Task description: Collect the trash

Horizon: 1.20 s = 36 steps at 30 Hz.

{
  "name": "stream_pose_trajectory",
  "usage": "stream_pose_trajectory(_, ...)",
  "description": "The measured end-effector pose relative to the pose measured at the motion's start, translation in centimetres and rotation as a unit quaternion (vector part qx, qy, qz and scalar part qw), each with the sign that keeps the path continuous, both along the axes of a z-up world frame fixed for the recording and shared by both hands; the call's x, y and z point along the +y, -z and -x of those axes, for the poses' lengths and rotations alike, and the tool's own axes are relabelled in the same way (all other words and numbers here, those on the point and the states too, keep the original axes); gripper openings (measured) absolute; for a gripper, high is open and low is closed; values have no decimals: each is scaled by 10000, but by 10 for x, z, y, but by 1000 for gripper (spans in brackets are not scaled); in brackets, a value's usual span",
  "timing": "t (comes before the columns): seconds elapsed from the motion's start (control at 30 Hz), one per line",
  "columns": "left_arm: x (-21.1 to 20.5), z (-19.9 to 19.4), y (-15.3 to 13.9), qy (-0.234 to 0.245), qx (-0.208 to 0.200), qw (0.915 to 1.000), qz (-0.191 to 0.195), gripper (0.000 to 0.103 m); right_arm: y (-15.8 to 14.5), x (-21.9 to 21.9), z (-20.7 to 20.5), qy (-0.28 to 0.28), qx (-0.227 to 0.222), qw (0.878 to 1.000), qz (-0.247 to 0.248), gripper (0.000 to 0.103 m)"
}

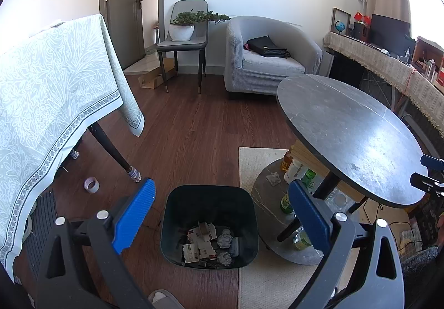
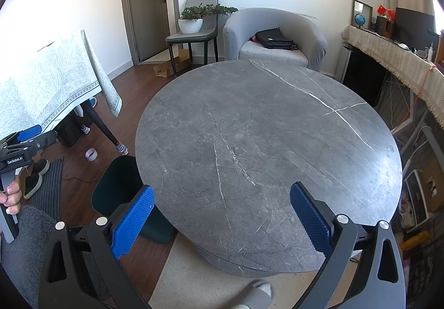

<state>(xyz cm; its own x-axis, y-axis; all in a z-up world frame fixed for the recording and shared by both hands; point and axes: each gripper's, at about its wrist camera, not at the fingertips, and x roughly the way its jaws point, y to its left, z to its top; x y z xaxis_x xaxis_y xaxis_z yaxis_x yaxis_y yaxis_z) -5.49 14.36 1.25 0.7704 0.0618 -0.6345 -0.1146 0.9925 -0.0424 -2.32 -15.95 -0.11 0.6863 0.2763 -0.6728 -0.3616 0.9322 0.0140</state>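
A dark bin [image 1: 209, 199] stands on the wood floor and holds crumpled paper balls [image 1: 224, 238] and torn card wrappers [image 1: 198, 243]. My left gripper [image 1: 222, 214] hangs open and empty right above the bin. A crumpled tissue [image 1: 273, 178] lies on the lower shelf of the round grey table [image 1: 349, 137]. My right gripper [image 2: 222, 216] is open and empty above the table's near edge [image 2: 266, 142]. The bin [image 2: 116, 184] shows partly under the table's left rim. The left gripper [image 2: 26, 142] appears at the far left in the right wrist view.
Bottles [image 1: 287, 199] stand on the table's lower shelf. A tape roll [image 1: 91, 184] lies on the floor near a cloth-covered table [image 1: 50, 103]. A grey armchair [image 1: 266, 56] with a black bag, a chair with a plant [image 1: 184, 31] and a long sideboard [image 1: 388, 64] stand beyond.
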Motion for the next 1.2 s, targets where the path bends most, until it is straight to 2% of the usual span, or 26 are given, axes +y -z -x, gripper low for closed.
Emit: stream_pose_trajectory(1.2, -1, 0, 1, 30, 1, 10000, -12, 98, 1, 4, 1, -33, 31, 10000, 49, 99)
